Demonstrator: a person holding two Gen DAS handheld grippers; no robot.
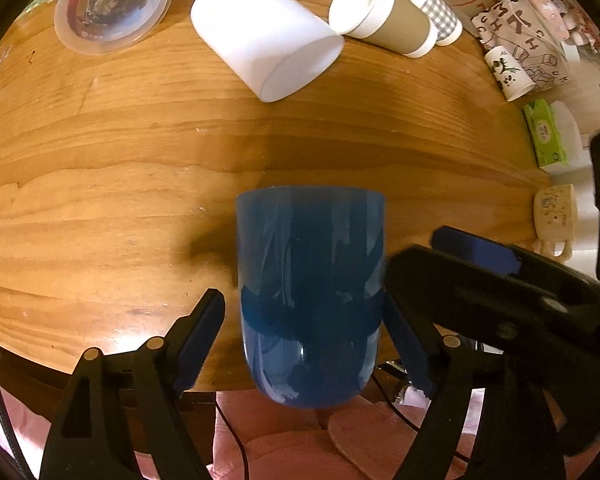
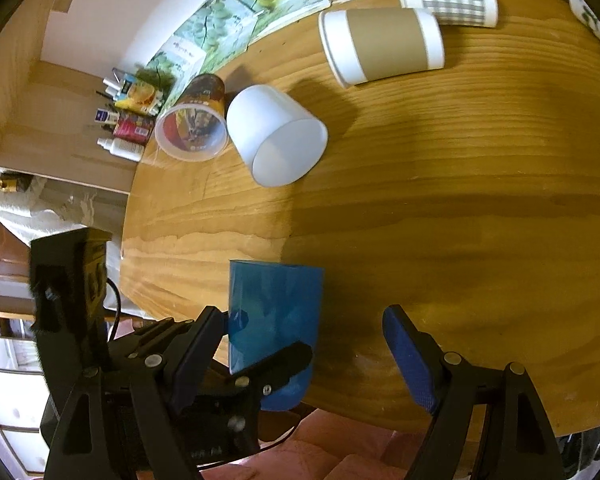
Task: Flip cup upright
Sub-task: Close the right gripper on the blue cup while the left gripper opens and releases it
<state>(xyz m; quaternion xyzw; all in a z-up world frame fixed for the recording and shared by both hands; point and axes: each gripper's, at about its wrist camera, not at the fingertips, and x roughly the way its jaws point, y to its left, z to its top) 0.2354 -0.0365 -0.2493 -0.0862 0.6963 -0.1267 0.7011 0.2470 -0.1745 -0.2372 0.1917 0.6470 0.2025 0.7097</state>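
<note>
Straddling the blue cup (image 1: 308, 280) with the left gripper (image 1: 304, 320), one finger to each side; a thin gap showing at the left finger (image 1: 204, 336), the other finger right against the cup wall; cannot tell whether actually clamped or only bracketing. Spread wide on the right gripper (image 2: 303, 314), nothing pinched, the same cup sitting inside the gap close beside its left finger (image 2: 204, 344). Seen from the right wrist, one black finger of the left gripper lying across the cup's near wall. Translucent blue, rounded base towards both cameras, straight rim pointing away, at the near edge of the wooden table (image 1: 100, 200), base reaching past that edge; hard to say whether resting on the wood or lifted off it; contents not discernible through the tinted wall. Farther out, tipped on its side, a frosted white cup (image 1: 266, 36), mouth facing the cameras, pale inside. Beside it to the left, a clear plastic tub (image 1: 112, 4), also tipped over, printed graphics visible through its mouth. To the right, lying down side by side and touching, a brown-sleeved paper cup (image 1: 380, 12), white interior showing, and a grey gingham cup (image 1: 436, 8). At the far right, a small white cup with green print (image 1: 508, 74), a green tissue pack (image 1: 546, 136) and a cream mug (image 1: 556, 212).
</note>
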